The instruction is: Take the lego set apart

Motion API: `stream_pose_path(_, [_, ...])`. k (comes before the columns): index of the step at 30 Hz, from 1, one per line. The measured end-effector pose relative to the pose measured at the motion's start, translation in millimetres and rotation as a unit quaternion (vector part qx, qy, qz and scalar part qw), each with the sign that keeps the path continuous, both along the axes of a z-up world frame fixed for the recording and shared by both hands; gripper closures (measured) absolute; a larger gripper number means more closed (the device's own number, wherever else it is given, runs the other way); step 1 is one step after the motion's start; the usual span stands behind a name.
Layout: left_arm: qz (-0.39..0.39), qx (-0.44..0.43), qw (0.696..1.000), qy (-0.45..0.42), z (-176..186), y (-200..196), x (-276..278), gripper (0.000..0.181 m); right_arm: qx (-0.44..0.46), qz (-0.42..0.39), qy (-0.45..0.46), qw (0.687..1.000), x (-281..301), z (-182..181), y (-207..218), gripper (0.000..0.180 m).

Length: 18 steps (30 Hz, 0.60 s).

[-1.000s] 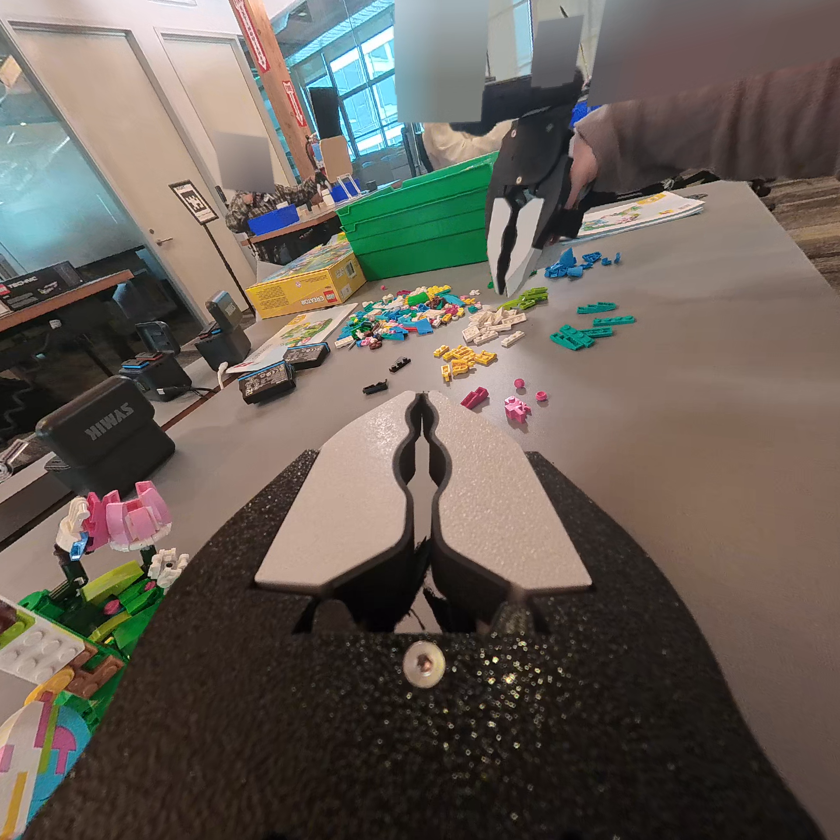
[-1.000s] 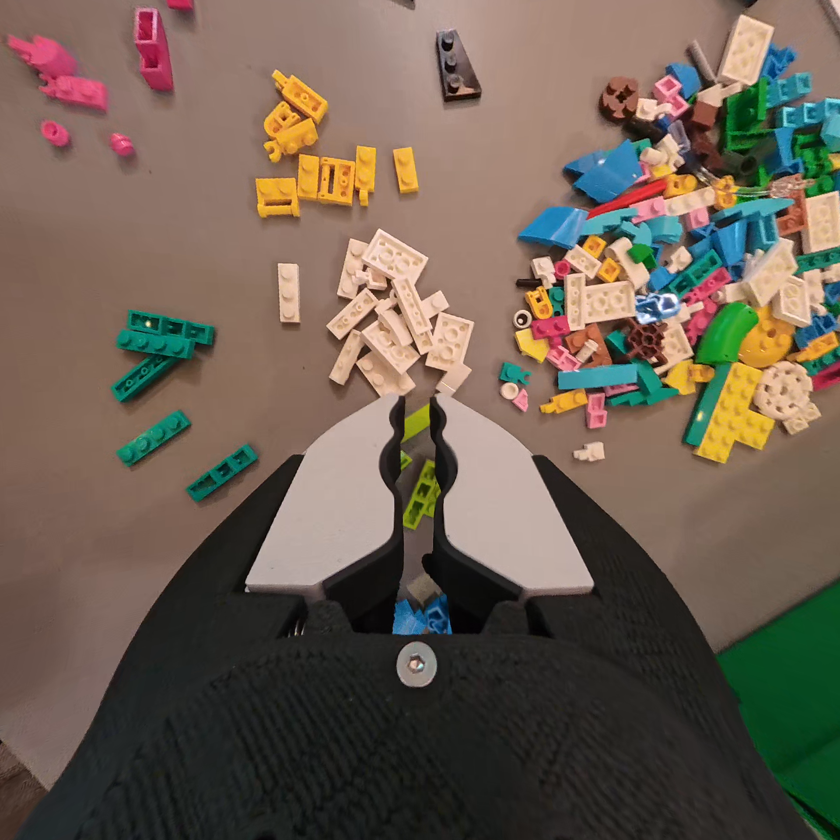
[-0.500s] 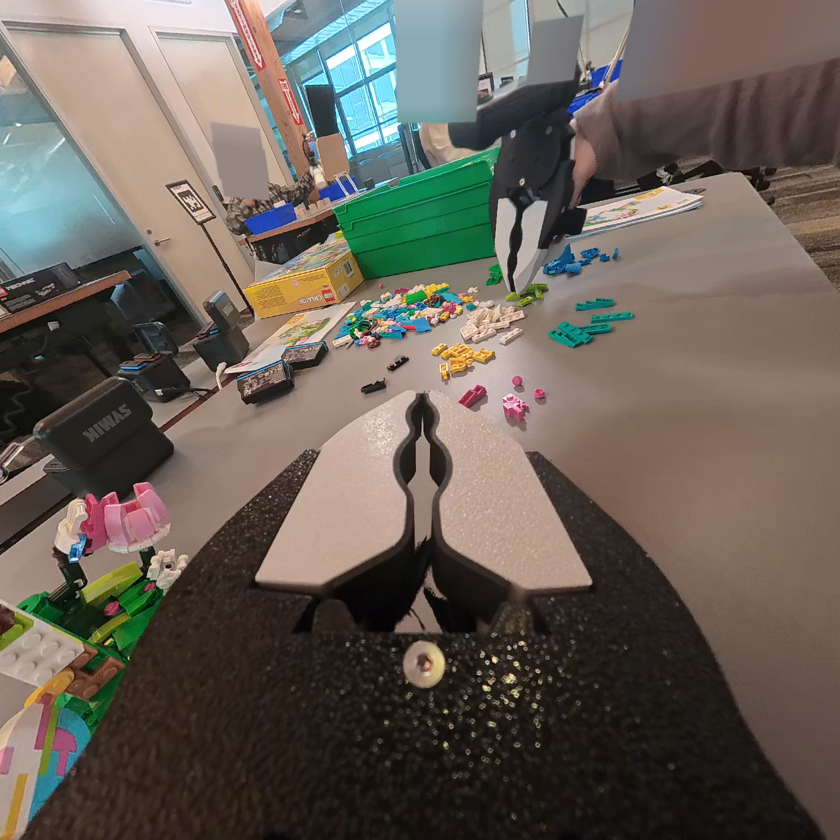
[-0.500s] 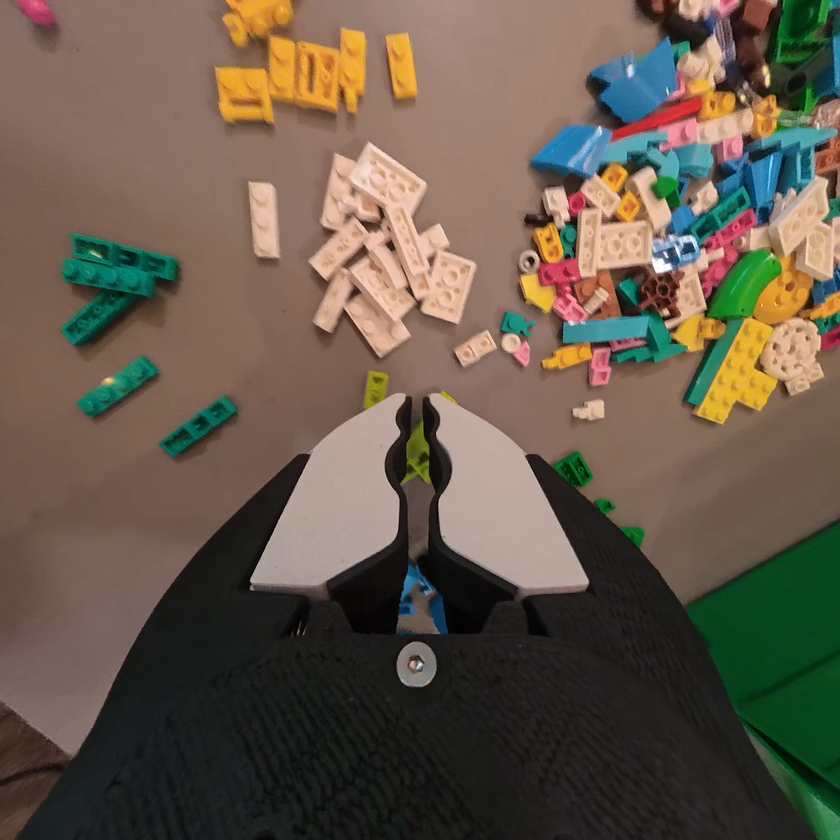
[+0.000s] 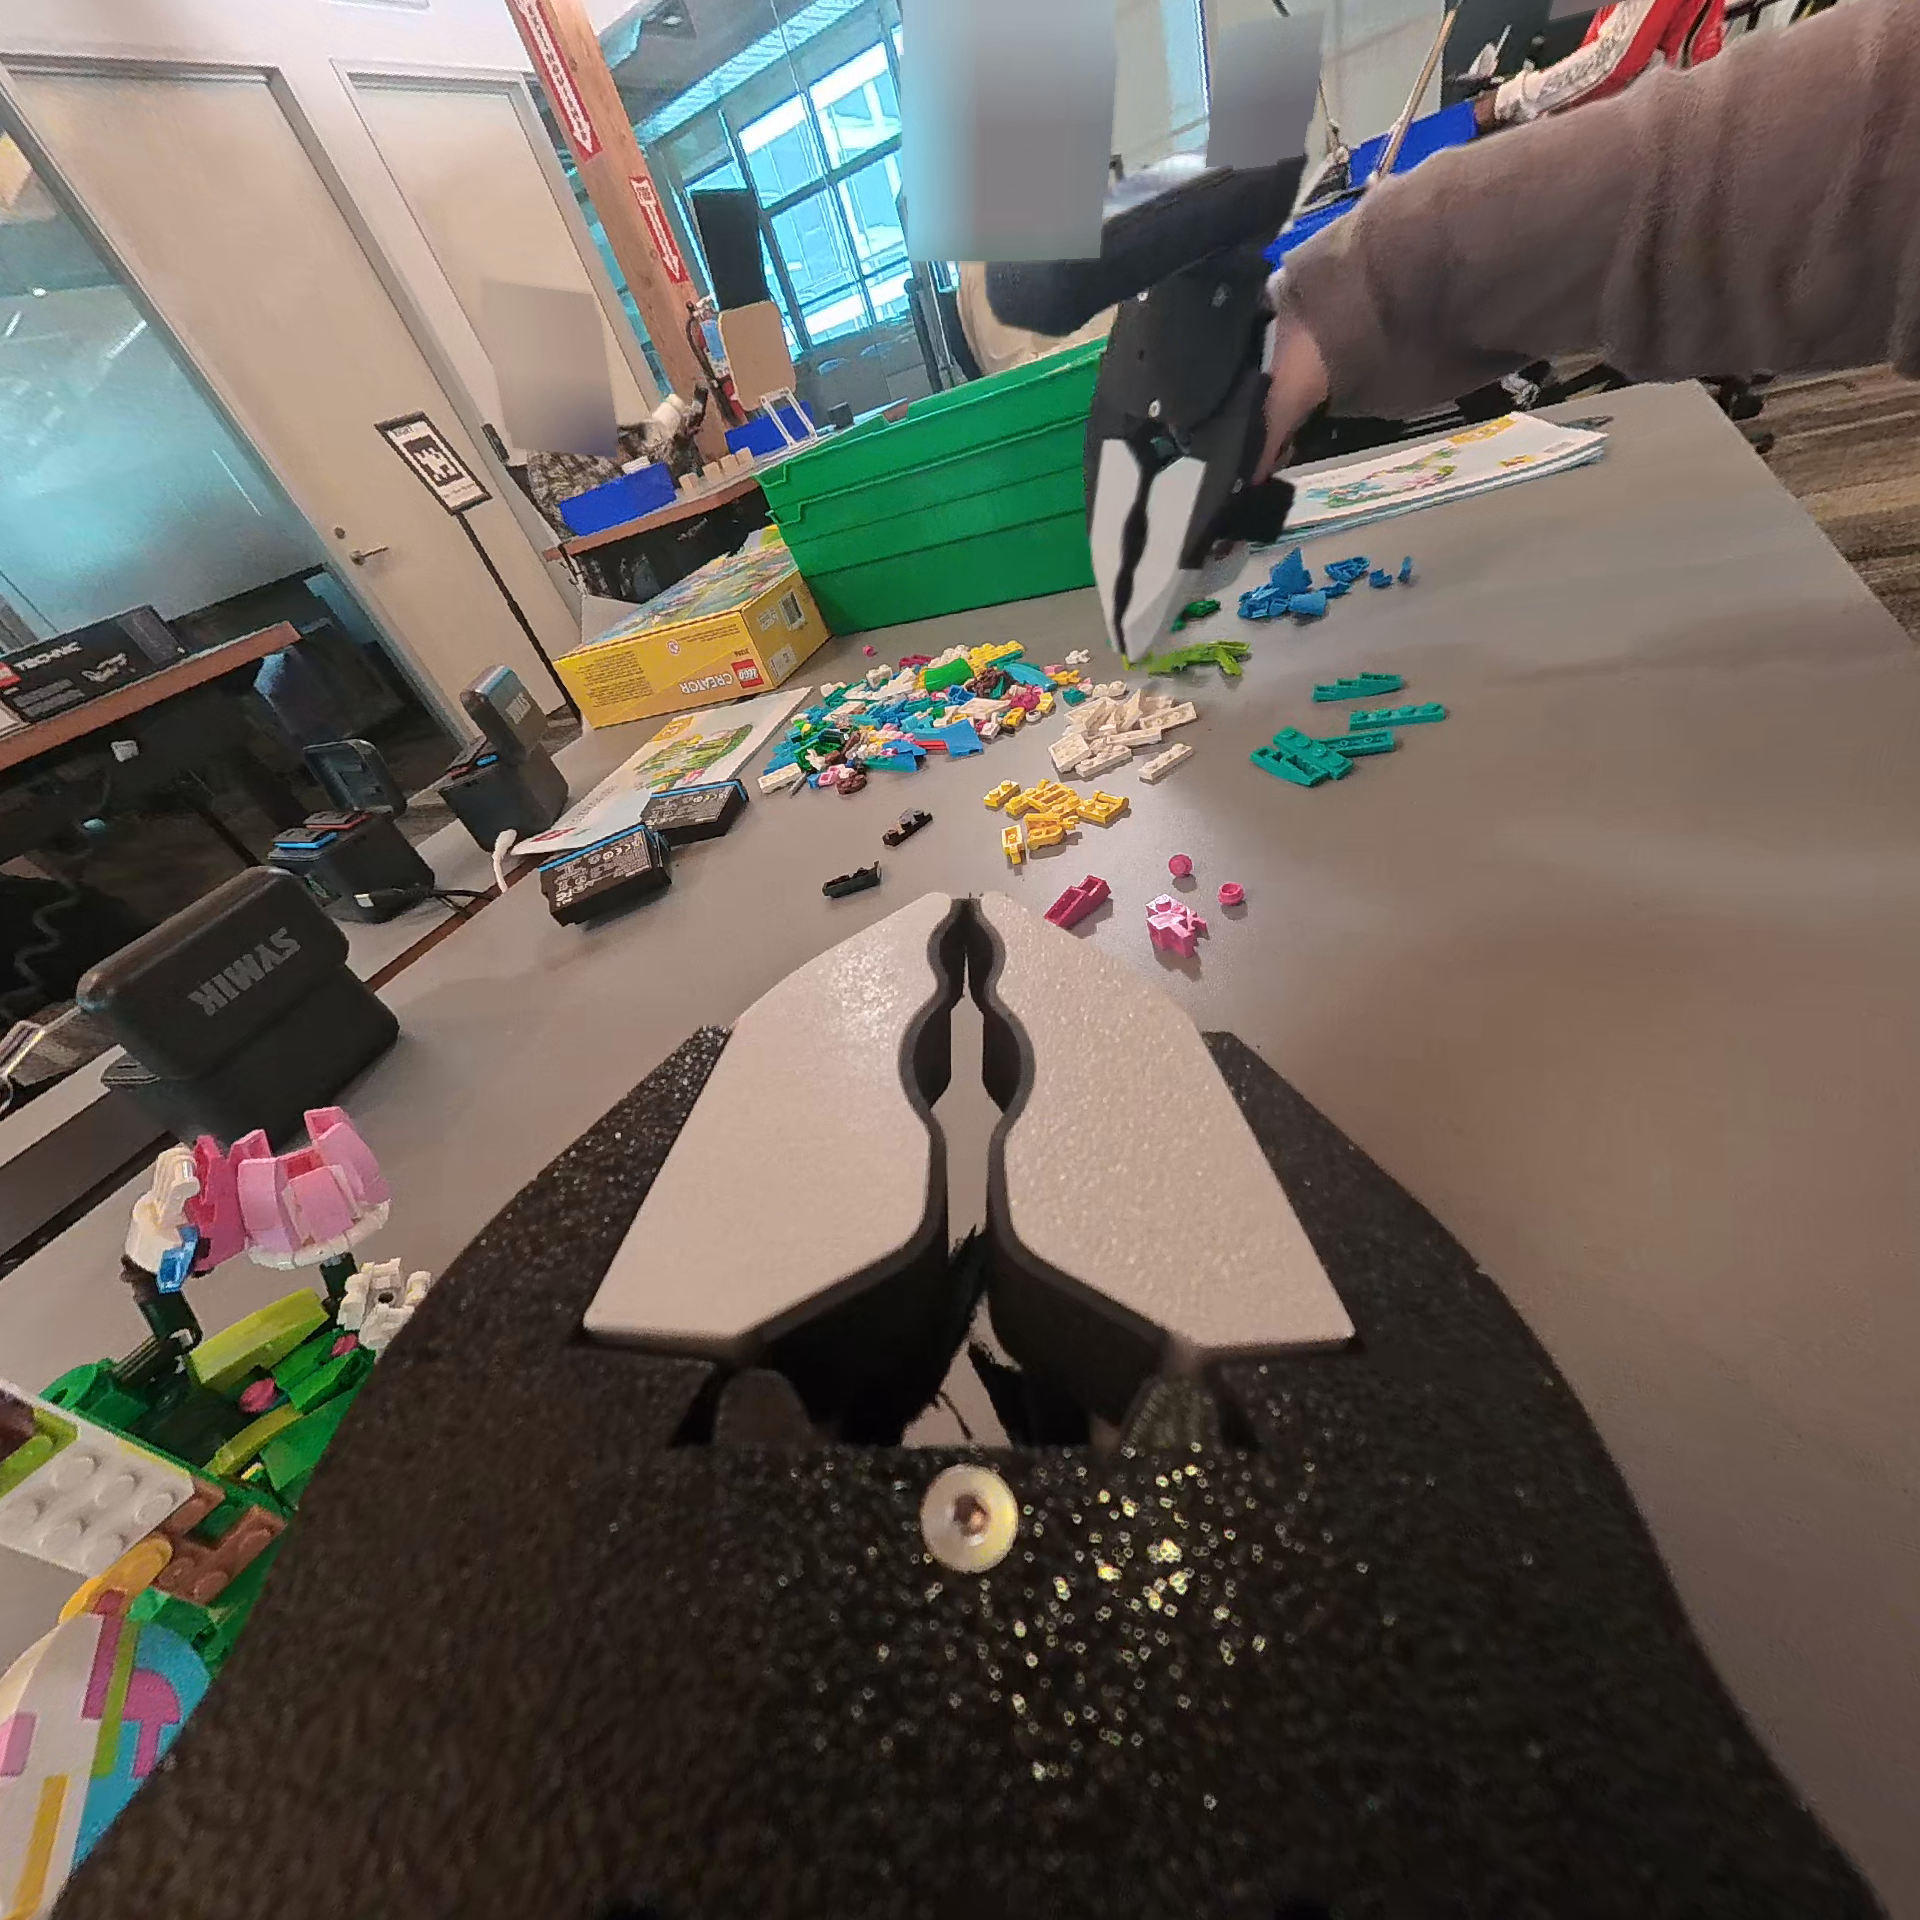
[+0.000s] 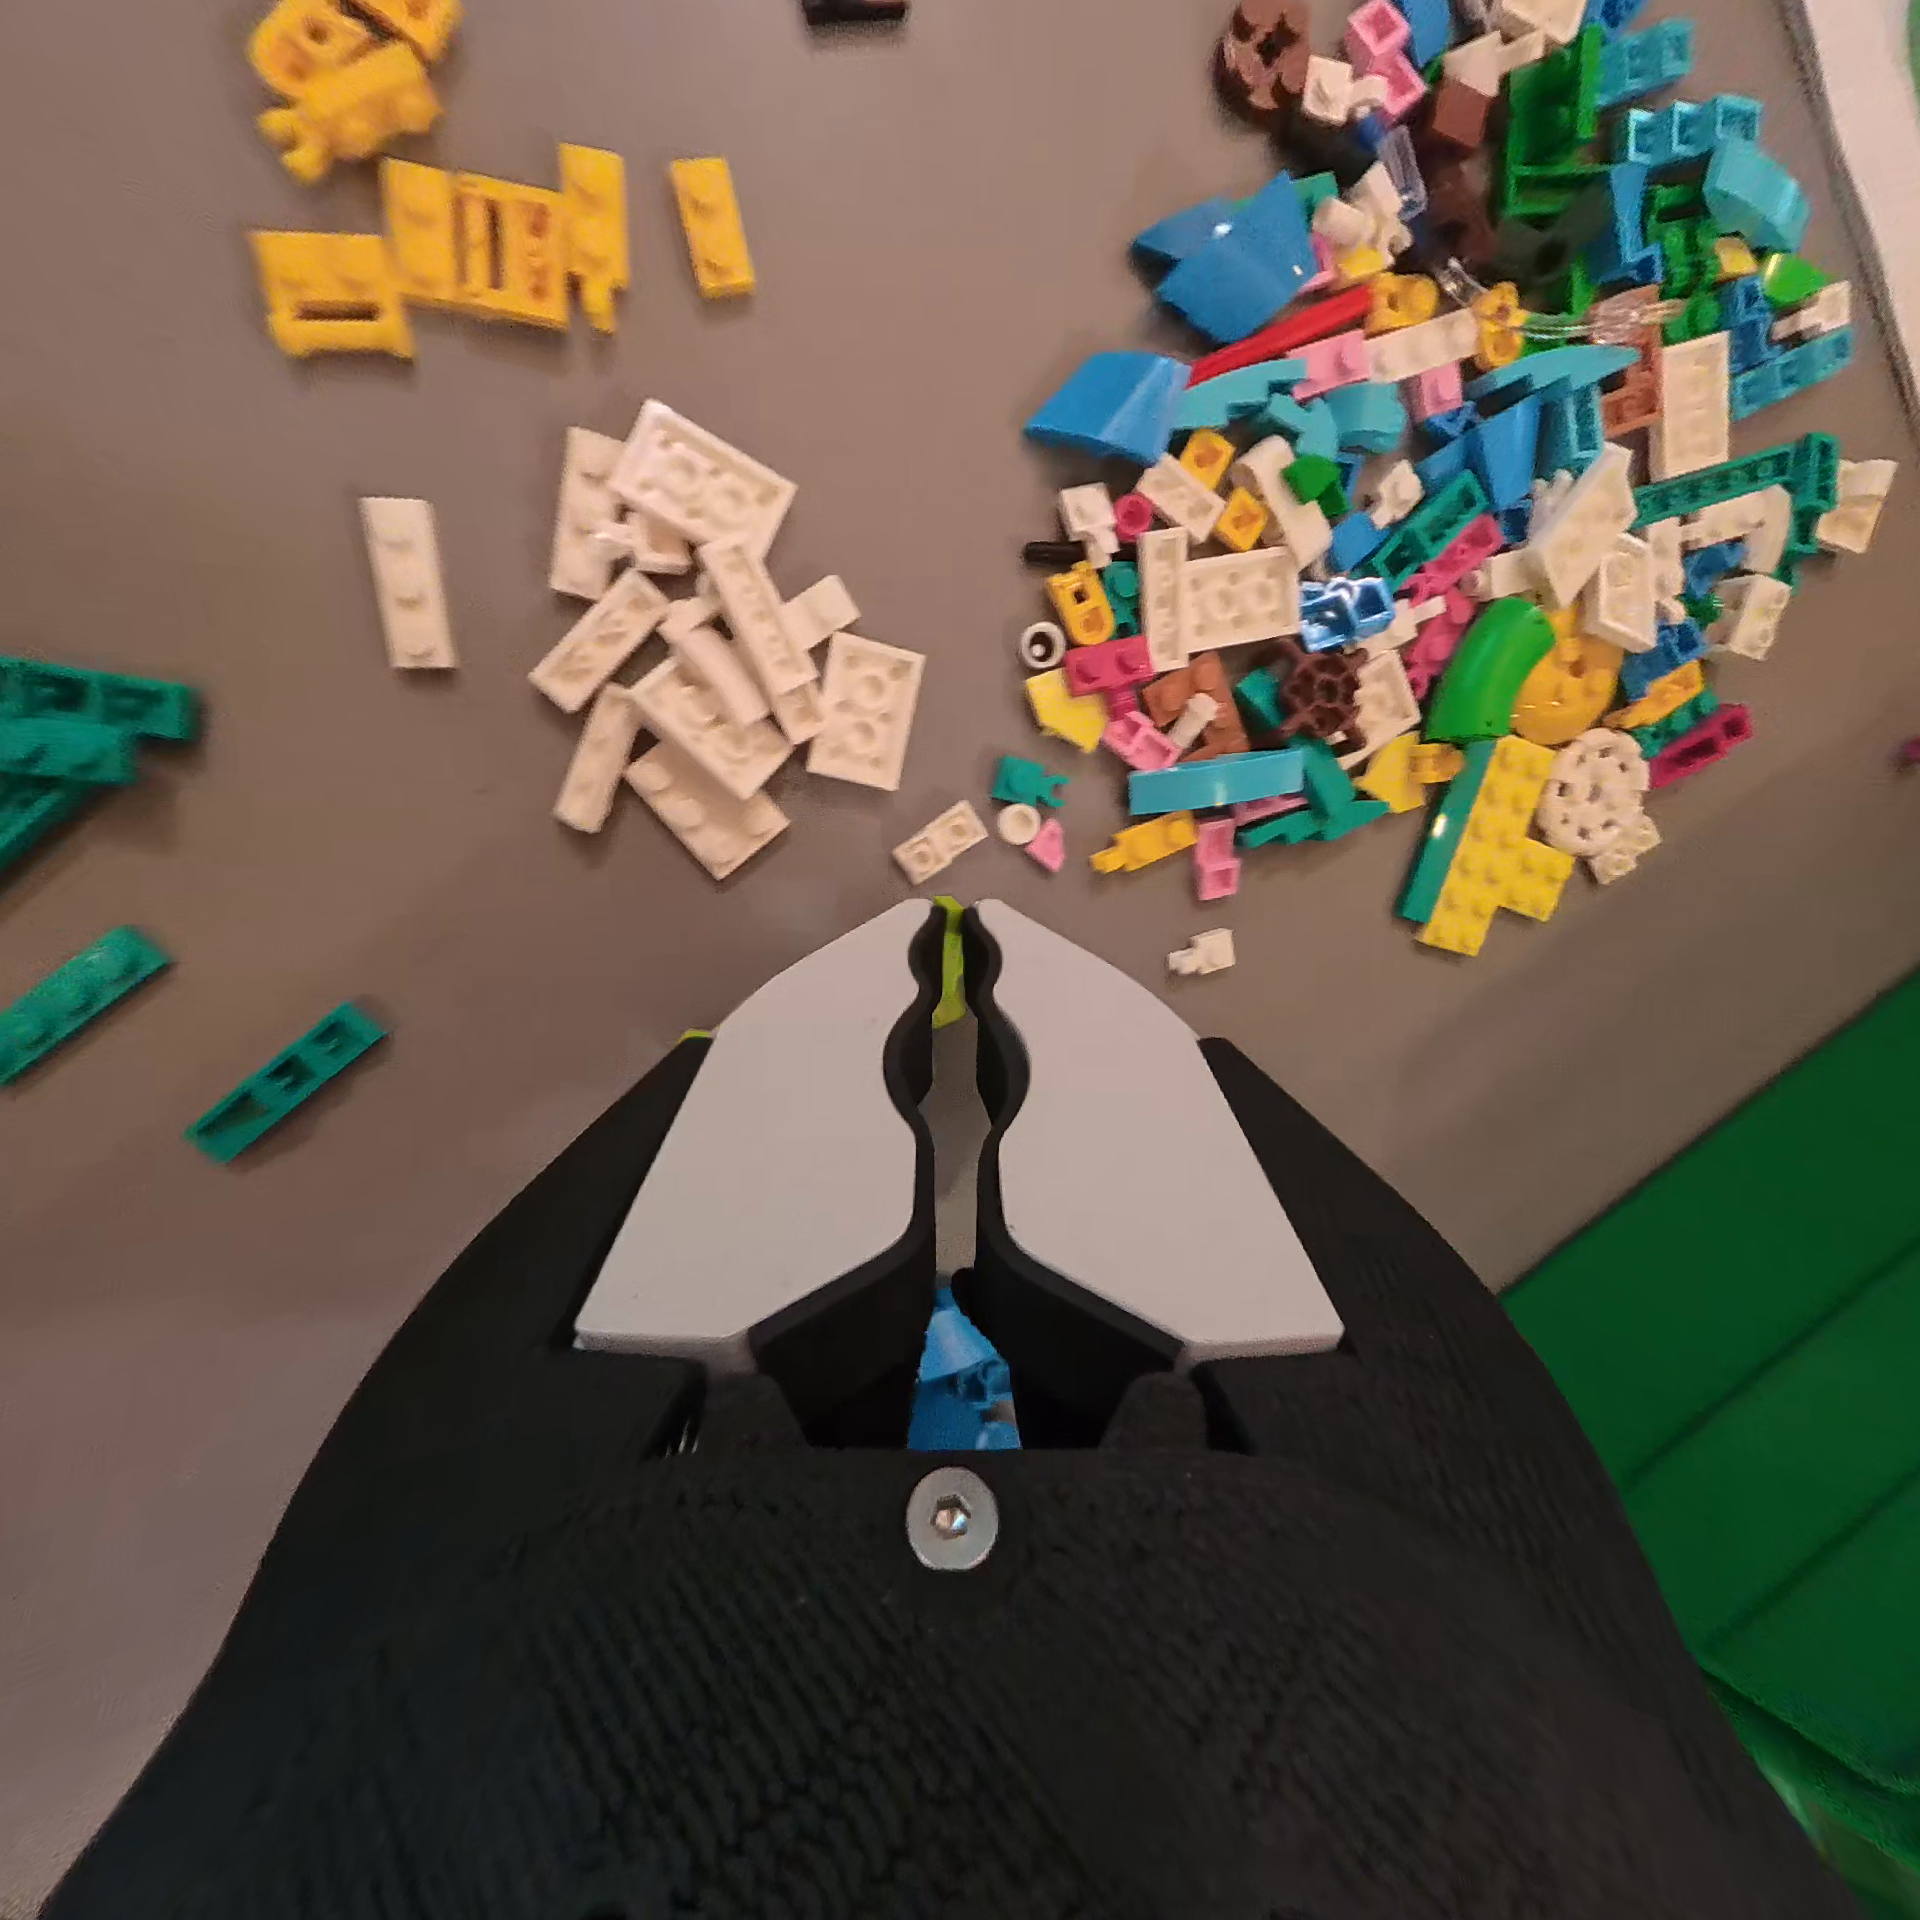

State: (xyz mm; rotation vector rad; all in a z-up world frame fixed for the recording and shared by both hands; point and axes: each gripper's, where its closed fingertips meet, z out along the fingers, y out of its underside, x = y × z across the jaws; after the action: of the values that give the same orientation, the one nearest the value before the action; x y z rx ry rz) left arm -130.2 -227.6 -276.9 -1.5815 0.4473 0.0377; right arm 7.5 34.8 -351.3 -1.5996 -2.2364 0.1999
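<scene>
The partly built lego set [image 5: 156, 1403], with a green base and a pink flower, stands at the lower left of the left wrist view. My left gripper [image 5: 966, 904] is shut and empty above the grey table [image 5: 1558, 1039]. My right gripper [image 6: 948, 909] is shut on a lime green piece [image 6: 945, 935] at its tips. In the left wrist view it [image 5: 1127, 639] points down with its tips at the lime green pile [image 5: 1195, 657]. Loose pieces lie sorted in piles: white plates [image 6: 707, 644], yellow [image 6: 468, 239], teal green [image 6: 281, 1081], blue [image 5: 1309, 592], magenta [image 5: 1174, 920], and a mixed heap [image 6: 1455, 520].
Stacked green bins [image 5: 935, 520] stand at the back of the table, close to the right of my right gripper [image 6: 1714, 1403]. A yellow box [image 5: 696, 655], booklets [image 5: 1444, 468], black batteries [image 5: 608, 868] and a black charger case [image 5: 239, 997] sit along the left and far sides. Across from one pair of fingers to the other is roughly 30 cm. My right tips are about 40 cm from the black charger case [image 5: 239, 997], my left tips only 30 cm.
My right gripper has moved back from the white pile to the lime green pile, dropped lower, and closed on a lime piece. My left gripper has stayed still and shut.
</scene>
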Motion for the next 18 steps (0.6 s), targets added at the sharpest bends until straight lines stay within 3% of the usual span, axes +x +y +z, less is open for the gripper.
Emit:
stream_pose_path(5, [0.000,0.001,1.000,0.003,0,0,0,0.181,0.009,-0.004,-0.018,1.000,-9,-8,10,0.178])
stream_pose_path(18, [-0.002,0.001,1.000,0.011,-1,-1,2,0.181,-0.006,0.046,0.002,0.999,-14,0,-18,0.177])
